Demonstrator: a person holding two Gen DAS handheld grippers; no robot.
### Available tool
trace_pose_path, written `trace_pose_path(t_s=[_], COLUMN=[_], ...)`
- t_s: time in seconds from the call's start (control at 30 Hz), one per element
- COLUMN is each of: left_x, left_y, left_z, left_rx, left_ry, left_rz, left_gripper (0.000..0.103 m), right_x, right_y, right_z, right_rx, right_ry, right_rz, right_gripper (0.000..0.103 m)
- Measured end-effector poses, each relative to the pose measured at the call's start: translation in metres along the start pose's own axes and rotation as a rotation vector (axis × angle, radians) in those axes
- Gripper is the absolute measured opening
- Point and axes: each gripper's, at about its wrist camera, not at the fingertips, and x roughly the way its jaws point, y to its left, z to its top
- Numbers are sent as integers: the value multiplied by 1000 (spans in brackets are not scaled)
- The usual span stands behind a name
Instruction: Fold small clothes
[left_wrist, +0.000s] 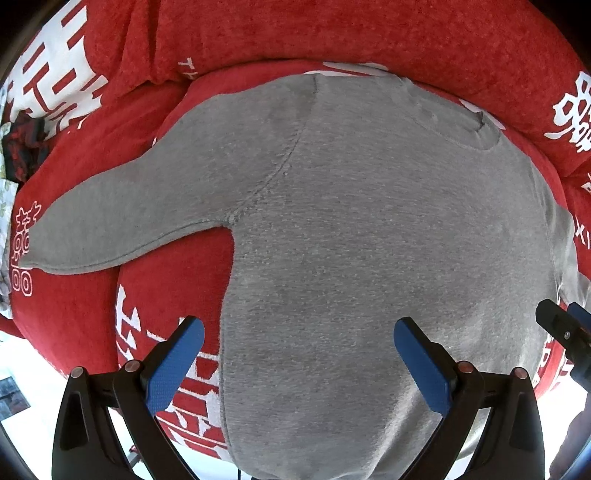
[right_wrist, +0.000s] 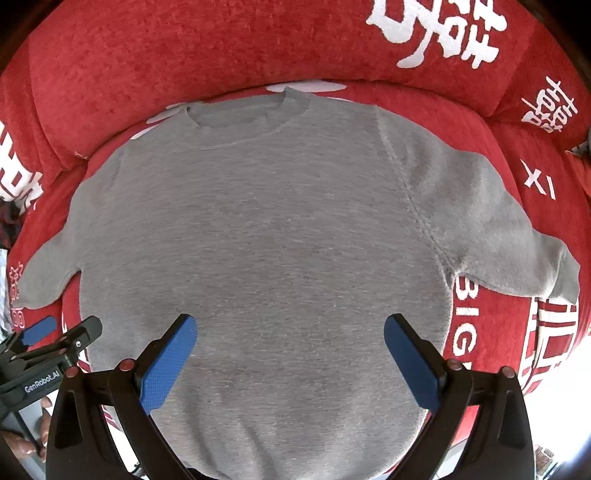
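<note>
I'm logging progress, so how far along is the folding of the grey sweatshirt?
Done: the grey long-sleeved knit sweatshirt lies flat on the red cover with white lettering, both sleeves spread out. In hand: nothing; the left gripper and right gripper hover open above its lower part. Left: every fold, since no sleeve or hem is turned in.

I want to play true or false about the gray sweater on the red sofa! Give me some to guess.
1. The gray sweater lies spread flat on the red sofa cover. True.
2. The left gripper is squeezing a sleeve. False: it is open and holds nothing.
3. The right gripper is open. True.
4. The sweater is already folded in half. False: both sleeves are stretched out to the sides.
5. The sofa cover is plain blue. False: it is red with white characters.
</note>
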Motion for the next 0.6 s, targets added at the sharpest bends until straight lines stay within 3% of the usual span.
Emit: trace_pose_path(t_s=[0.6], left_x=[3], left_y=[24], left_z=[0], left_rx=[-25], left_ry=[8], left_rz=[-28], left_gripper=[103], right_x=[-2], right_y=[14], right_z=[-5], right_rx=[-21], right_ry=[6], right_rz=[-7], right_gripper=[101])
